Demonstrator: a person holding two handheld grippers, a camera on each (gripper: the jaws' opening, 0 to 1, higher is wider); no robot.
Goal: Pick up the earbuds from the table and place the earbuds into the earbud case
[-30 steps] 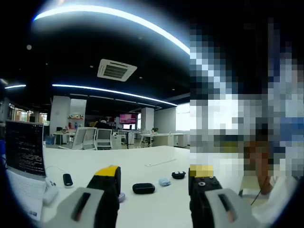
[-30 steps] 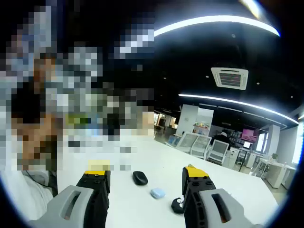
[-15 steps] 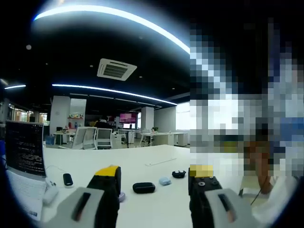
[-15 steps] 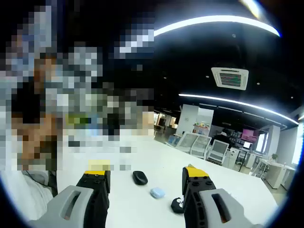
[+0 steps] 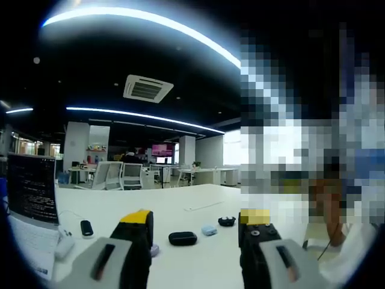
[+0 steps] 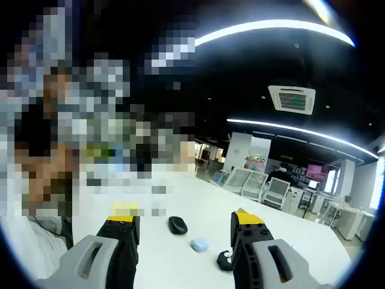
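Left hand-held gripper [image 5: 195,224], jaws spread wide and holding nothing, raised above the white surface [image 5: 204,256]. Ahead between its jaws lie a closed black oval case [image 5: 181,238], long axis running across the gap, a small light-blue object [image 5: 209,229] just beyond it, and the open black earbud case [image 5: 226,221] near the right jaw, with white spots inside too small to identify. Outside the left jaw stand a dark screen [image 5: 31,186] and a small black device [image 5: 86,227]. Right hand-held gripper [image 6: 186,218], likewise wide open and empty, faces the same surface [image 6: 156,253]: black oval case [image 6: 177,225] and light-blue object [image 6: 199,244] between the jaws, earbud case [image 6: 224,260] touching the inner edge of the right jaw in this view.
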